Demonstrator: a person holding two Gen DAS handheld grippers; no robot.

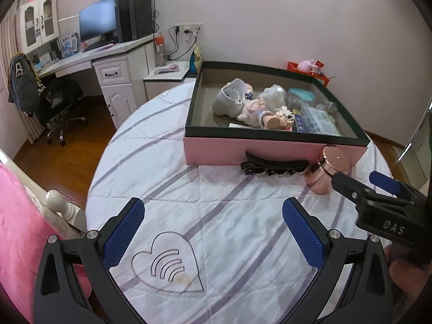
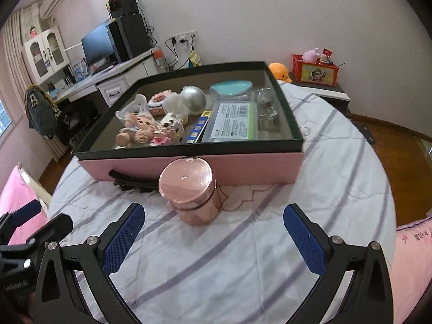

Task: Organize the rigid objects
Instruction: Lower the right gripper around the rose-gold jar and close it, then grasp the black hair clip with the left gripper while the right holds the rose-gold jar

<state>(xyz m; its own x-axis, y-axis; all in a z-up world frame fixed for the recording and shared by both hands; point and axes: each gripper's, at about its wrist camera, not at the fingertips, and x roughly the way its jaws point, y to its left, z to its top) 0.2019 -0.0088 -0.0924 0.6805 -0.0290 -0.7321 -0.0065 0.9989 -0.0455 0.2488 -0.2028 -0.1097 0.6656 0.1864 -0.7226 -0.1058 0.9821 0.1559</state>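
The pink jar, a squat cylinder with a glossy rose-gold lid, stands upright on the bedsheet, just in front of the pink box and close to or touching its front wall; contact cannot be confirmed. To the jar's left, a black hair clip lies along the same wall. Both items remain outside the box.

The box interior already holds a doll, a silver dome, a teal-lidded container, a flat packet with a printed label and a small glass piece. Free floor shows along the near-left edge.

The right gripper is spread wide with nothing between its blue pads, and sits just short of the jar, roughly centred on it. The left gripper is likewise spread and empty, hanging over bare sheet, apart from the clip.

Assessment: the step in hand appears to be picking up the jar with the right gripper. Recommended practice: advance until the pads flank the body below the lid, not the slick lid itself, and close squarely across the widest part. Lift straight up to clear the box rim before moving inward. Risk noted: the soft bedding may let the jar tip if nudged off-centre.
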